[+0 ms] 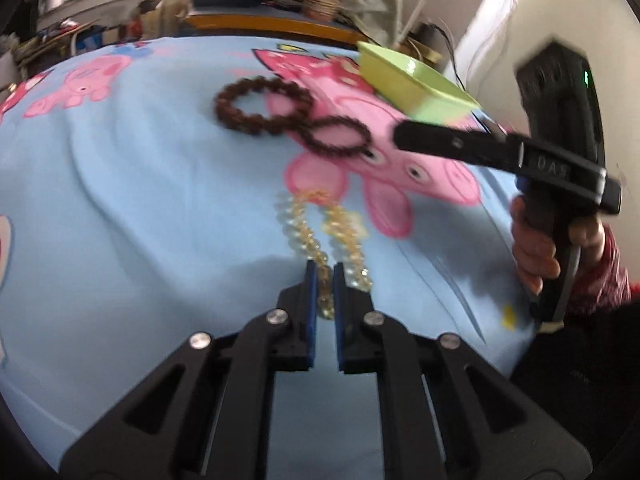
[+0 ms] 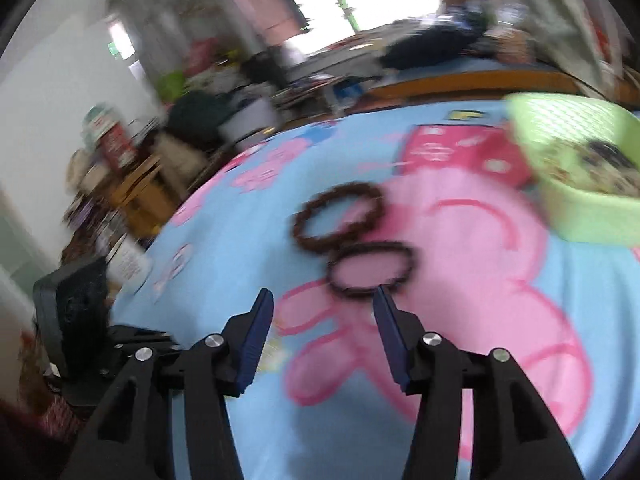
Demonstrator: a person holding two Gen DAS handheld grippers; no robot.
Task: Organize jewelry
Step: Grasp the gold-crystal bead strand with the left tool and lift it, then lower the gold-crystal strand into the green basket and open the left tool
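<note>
Your left gripper (image 1: 325, 270) is pinched nearly closed on the yellow bead bracelet (image 1: 320, 232), with beads showing in the narrow gap between its 2 blue pads. The rest of that bracelet runs away toward 12 o'clock across the blue cartoon blanket (image 1: 140, 200), ending just below the pink pig print.

Your right gripper (image 2: 322, 300) stands partly open with nothing between its pads. No earlier view is given, so only its present gap can be told. In the left wrist view, your right hand (image 1: 536, 248) grips its handle at 3 o'clock, and the black finger reaches in over the blanket just below the green tray (image 1: 424, 92).

2 more bracelets lie on the blanket. The large brown bracelet (image 1: 262, 106) sits at 11 o'clock from your left gripper, and the small dark bracelet (image 1: 340, 138) lies just beside it toward 1 o'clock, touching or nearly touching it. From your right wrist view, the small dark bracelet (image 2: 370, 270) is just ahead of the right-hand pad at 12 o'clock, with the large brown bracelet (image 2: 340, 216) beyond it.

The green tray (image 2: 580, 216) sits at 2 o'clock there, holding some dark and pale items too blurred to tell apart.
</note>
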